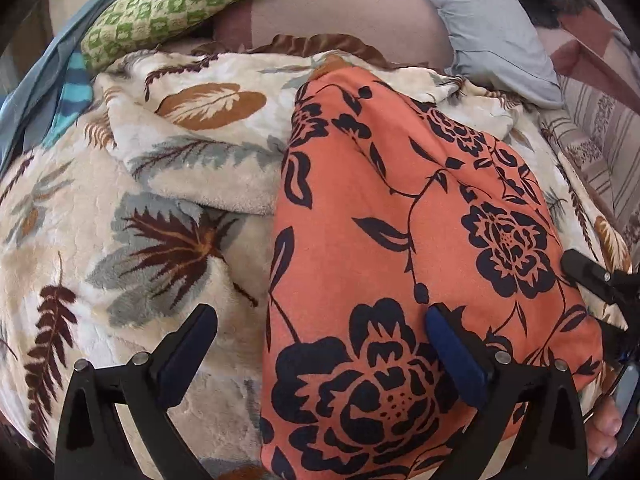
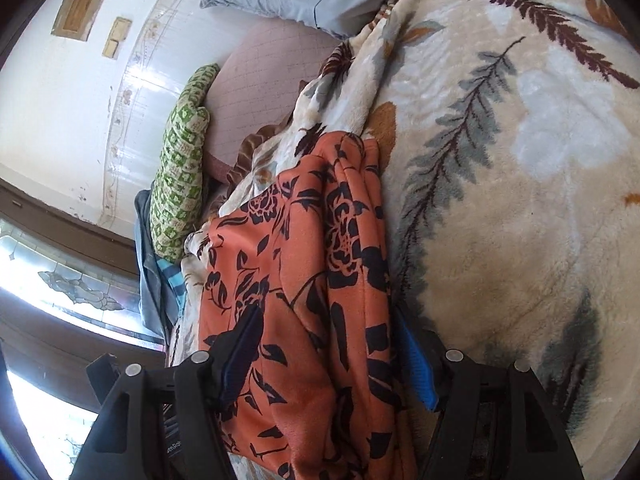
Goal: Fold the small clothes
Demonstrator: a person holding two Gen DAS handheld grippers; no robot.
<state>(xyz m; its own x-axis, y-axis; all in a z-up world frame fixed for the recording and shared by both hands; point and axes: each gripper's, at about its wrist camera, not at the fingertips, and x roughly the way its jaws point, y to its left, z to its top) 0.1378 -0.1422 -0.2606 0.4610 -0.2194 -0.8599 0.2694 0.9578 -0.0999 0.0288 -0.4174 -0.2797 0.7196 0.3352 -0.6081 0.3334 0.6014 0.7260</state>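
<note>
An orange garment with a black floral print (image 1: 420, 248) lies spread on a cream leaf-patterned blanket (image 1: 132, 240) covering the bed, running lengthwise away from the near edge toward the pillows at the far side. In the left wrist view the left gripper (image 1: 320, 344) hangs over the garment's near left portion with its jaws wide apart and nothing pressed between them: its left finger (image 1: 188, 352) stands over bare blanket just outside the garment's left border, its right finger (image 1: 456, 356) over the orange cloth, so that border runs between the two. The right gripper (image 2: 332, 352) straddles a bunched, folded-over part of the garment (image 2: 304, 280); the cloth lies between its fingers, the left pad (image 2: 244, 344) against or just over the fabric, the blue right pad (image 2: 416, 360) at the garment's right border beside the blanket; whether the pads actually press on the cloth I cannot tell. In the left wrist view a part of the right gripper (image 1: 592, 276) shows at the garment's right border. A green checked pillow (image 1: 188, 4) and a grey-blue pillow (image 1: 492, 32) lie near the bed's far edge, well apart from the grippers. A blue striped cloth (image 1: 72, 96) lies at the bed's far left.
</note>
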